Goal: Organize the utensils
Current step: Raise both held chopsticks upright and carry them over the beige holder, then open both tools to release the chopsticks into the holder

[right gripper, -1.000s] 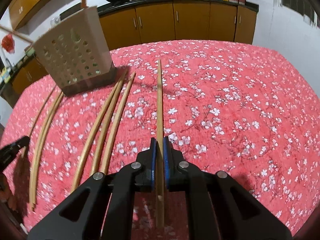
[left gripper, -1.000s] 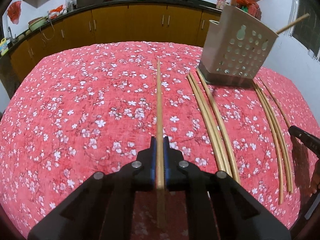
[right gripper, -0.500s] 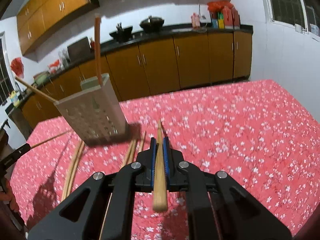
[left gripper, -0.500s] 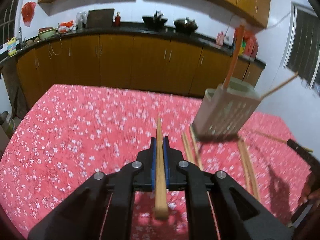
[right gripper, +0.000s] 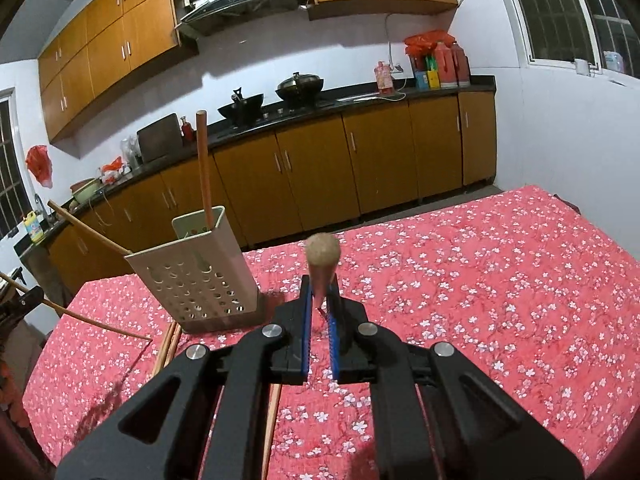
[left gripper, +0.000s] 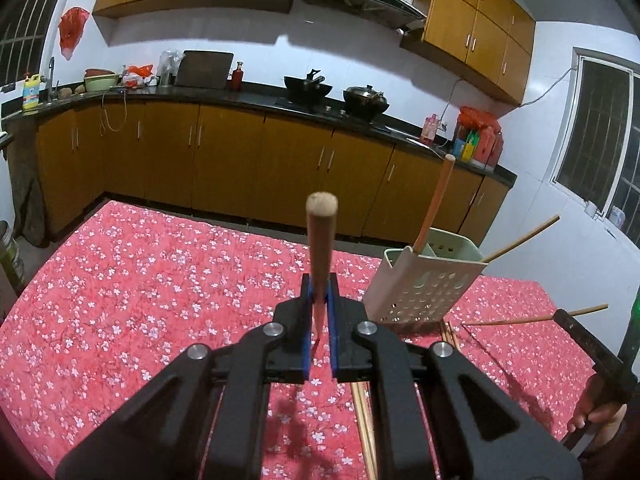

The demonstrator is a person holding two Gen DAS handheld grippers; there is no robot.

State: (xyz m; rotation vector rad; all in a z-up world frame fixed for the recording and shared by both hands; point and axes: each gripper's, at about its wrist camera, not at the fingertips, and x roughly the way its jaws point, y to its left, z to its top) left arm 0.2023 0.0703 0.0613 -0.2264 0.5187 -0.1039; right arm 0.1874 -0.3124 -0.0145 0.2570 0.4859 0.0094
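My left gripper (left gripper: 319, 300) is shut on a wooden chopstick (left gripper: 321, 236), held lifted with its end pointing at the camera. My right gripper (right gripper: 320, 300) is shut on another chopstick (right gripper: 322, 260), lifted the same way. A beige perforated utensil holder (left gripper: 424, 284) stands on the red floral tablecloth (left gripper: 160, 300), ahead right of the left gripper; in the right wrist view it (right gripper: 196, 276) is ahead left. It holds two chopsticks. Loose chopsticks (left gripper: 366, 428) lie on the cloth near the holder's base, also seen in the right wrist view (right gripper: 168, 344).
Kitchen cabinets and a dark countertop (left gripper: 240, 96) with woks run behind the table. The other gripper shows at the right edge of the left wrist view (left gripper: 588, 344) and the left edge of the right wrist view (right gripper: 20, 304).
Both grippers have lifted their chopsticks off the cloth and tilted up, so the views now look level across the table toward the cabinets.
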